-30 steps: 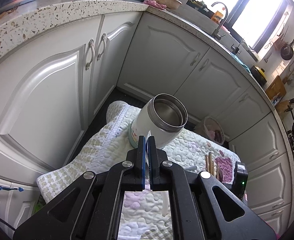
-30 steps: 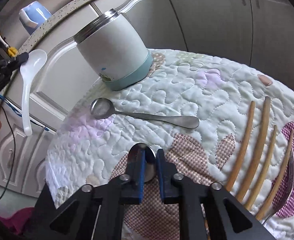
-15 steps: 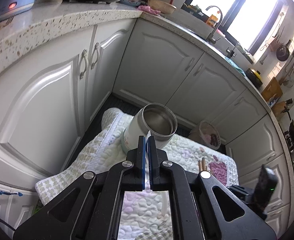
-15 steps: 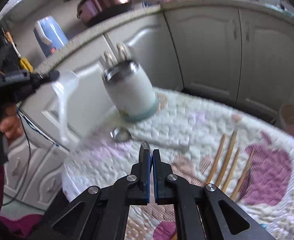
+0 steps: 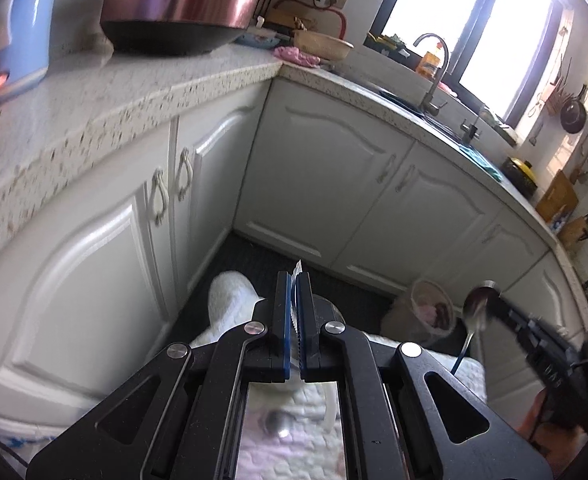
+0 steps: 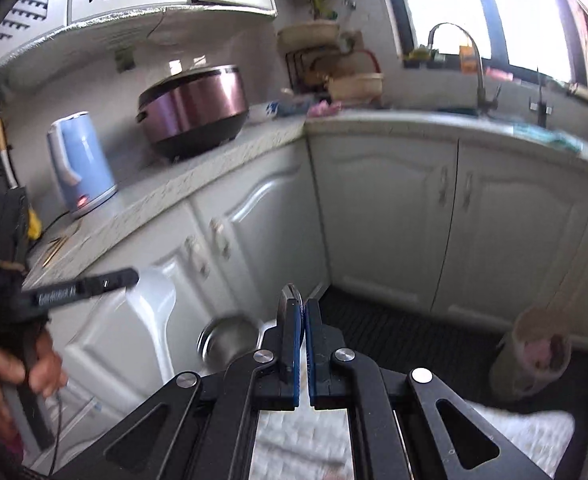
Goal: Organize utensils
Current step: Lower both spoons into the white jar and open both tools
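Right claw (image 6: 301, 308) grips metal spoon (image 5: 478, 309).

Blue kettle (image 6: 80, 164); maroon cooker (image 6: 194, 110); speckled counter (image 5: 126, 96).

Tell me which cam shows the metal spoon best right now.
Left wrist view: the metal spoon hangs in profile from the right gripper, bowl up, handle down. The right wrist view shows only the bowl's rim edge-on above its own shut jaws.
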The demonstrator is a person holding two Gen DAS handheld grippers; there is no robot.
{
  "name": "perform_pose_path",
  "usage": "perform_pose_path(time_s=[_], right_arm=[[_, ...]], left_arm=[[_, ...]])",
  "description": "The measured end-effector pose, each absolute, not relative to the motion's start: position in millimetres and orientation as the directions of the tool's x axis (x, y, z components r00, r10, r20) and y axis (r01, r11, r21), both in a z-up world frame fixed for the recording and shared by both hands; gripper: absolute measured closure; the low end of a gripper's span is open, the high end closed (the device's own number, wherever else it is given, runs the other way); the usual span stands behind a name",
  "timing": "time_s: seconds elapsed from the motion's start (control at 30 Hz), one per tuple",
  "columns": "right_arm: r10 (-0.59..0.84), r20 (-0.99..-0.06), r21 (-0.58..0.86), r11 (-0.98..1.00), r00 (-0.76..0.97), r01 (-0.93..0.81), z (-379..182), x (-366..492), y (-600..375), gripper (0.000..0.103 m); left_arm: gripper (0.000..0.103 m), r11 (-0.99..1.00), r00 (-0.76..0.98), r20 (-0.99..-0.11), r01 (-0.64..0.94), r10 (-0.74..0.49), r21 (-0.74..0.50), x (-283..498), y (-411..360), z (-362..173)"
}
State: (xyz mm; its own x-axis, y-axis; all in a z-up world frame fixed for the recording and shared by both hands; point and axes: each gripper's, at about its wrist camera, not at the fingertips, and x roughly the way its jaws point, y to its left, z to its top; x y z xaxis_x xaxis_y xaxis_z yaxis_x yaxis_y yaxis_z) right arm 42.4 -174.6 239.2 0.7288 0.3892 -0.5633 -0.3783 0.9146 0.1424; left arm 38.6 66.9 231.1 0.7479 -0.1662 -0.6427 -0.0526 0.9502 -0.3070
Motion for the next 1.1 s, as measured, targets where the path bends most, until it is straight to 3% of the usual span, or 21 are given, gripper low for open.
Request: perform_pose_path(time_s=[0.27, 0.63, 1.1], right_arm=[[0.329, -0.525, 0.075, 0.937, 0.785, -0.342, 247, 99, -135, 0.101], [0.313, -0.54, -0.017, 0.924, 0.781, -0.382, 201, 118, -96, 0.101], [0.387, -0.637, 0.106, 0.9, 0.667, -0.422, 159, 104, -107, 0.1]], left_arm=[[0.102, 0.968, 0.798, -0.598, -0.086, -0.075, -0.238, 71, 62, 227], [0.102, 0.988, 0.818, -0.575, -0.08, -0.009, -0.13, 86, 45, 195], [0.101, 0.987, 0.776, -0.629, -0.067, -0.042, -0.148, 66, 32, 159]])
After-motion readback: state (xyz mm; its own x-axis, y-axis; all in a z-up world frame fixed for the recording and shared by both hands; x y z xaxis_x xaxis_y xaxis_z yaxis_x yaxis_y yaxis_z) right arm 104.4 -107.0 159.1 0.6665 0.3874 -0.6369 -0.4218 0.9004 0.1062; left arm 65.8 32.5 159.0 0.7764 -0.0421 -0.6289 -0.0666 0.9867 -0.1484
